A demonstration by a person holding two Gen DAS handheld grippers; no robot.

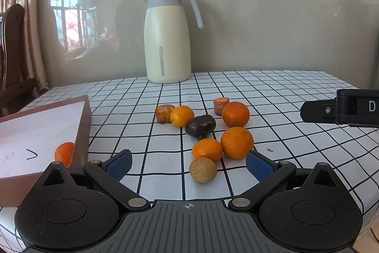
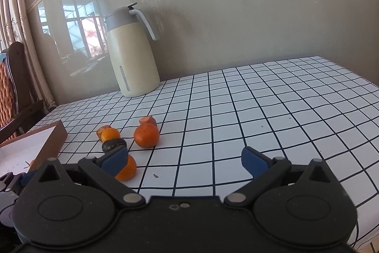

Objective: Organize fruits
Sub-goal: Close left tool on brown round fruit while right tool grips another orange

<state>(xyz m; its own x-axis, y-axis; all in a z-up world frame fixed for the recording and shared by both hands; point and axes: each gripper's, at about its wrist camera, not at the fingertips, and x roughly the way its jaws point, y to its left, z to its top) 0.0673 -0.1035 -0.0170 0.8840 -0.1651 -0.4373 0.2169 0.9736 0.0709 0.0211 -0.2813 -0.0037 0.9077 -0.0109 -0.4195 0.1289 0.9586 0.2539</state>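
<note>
Table [image 1: 272, 96], covered in a white black-grid cloth, ran back to the wall; its right half lay open in the right wrist view; the thermos jug [image 1: 167, 39] stood at the rear edge; a shallow pink box [image 1: 83, 132] occupied the left front, one orange [image 1: 64, 153] inside it against the wall. Fruit cluster sat mid-table: four oranges, nearest large one [image 1: 236, 142]; a dark brown fruit [image 1: 200, 126] between them; a tan round fruit [image 1: 203, 170] foremost; two cut pieces behind. Left gripper [image 1: 188, 164] fingers were spread wide, empty, the tan fruit between them; right gripper [image 2: 184, 158] fingers likewise wide, holding nothing, over bare cloth.
</note>
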